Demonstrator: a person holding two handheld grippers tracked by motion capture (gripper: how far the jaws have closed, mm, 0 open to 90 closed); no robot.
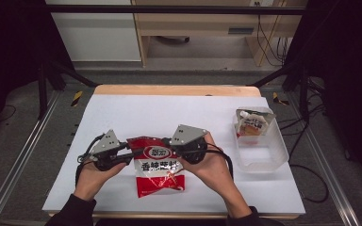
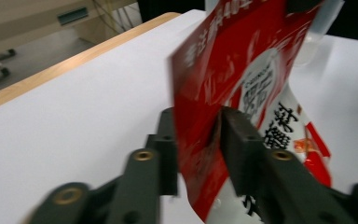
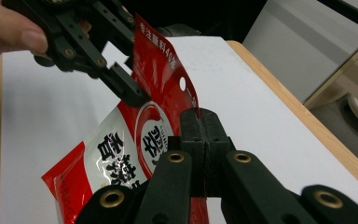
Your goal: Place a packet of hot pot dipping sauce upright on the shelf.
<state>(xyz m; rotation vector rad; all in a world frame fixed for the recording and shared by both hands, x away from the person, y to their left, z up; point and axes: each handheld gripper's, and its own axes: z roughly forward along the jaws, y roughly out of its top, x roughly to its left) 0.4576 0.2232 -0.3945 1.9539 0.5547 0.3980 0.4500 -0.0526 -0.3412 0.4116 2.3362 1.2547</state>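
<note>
A red and white packet (image 1: 156,165) is clamped at its top corners by both claws: the left gripper (image 1: 128,154) and the right gripper (image 1: 172,143), its lower end touching the white table (image 1: 169,113). Well apart, at the right, a clear tray (image 1: 264,153) holds another pouch (image 1: 252,123); nothing stands between.

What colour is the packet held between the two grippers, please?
The packet is red and white with black lettering, clearest in the right gripper view.
</note>
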